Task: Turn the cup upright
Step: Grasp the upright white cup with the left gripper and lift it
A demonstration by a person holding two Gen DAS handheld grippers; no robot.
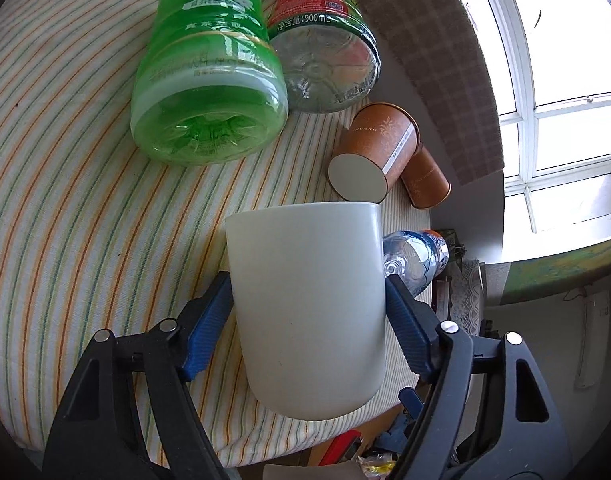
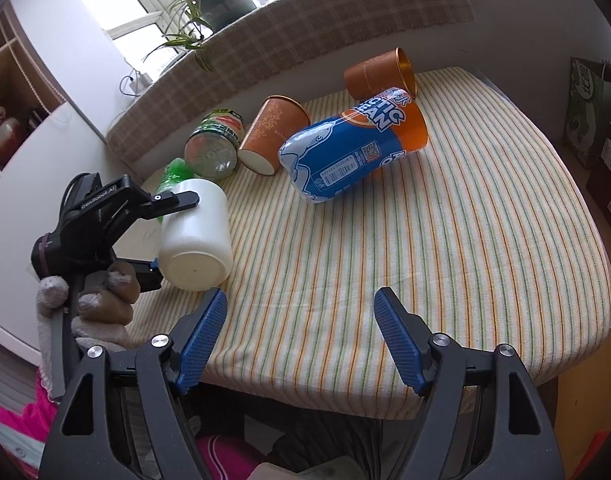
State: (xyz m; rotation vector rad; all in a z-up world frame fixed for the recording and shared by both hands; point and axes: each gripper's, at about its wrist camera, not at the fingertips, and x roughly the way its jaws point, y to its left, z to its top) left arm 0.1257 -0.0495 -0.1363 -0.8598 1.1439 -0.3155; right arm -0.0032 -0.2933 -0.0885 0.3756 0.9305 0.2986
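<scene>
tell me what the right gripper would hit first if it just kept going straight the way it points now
Probably the striped tablecloth: the open right gripper points over bare cloth, with nothing between its fingers. Farther along that line lies the blue bottle on its side, though depth is hard to judge in this fisheye view.

A table draped in a striped cloth [image 2: 425,240] carries everything. The blue-and-orange bottle [image 2: 353,144] lies on its side near the middle. Just behind it, by its orange end, lies one brown paper cup [image 2: 379,74]; touching its blue end lies a second brown cup [image 2: 271,136]. Beyond that cup rests a clear bottle with a red label [image 2: 215,148], then a green tea bottle [image 1: 209,80] alongside it.
</scene>
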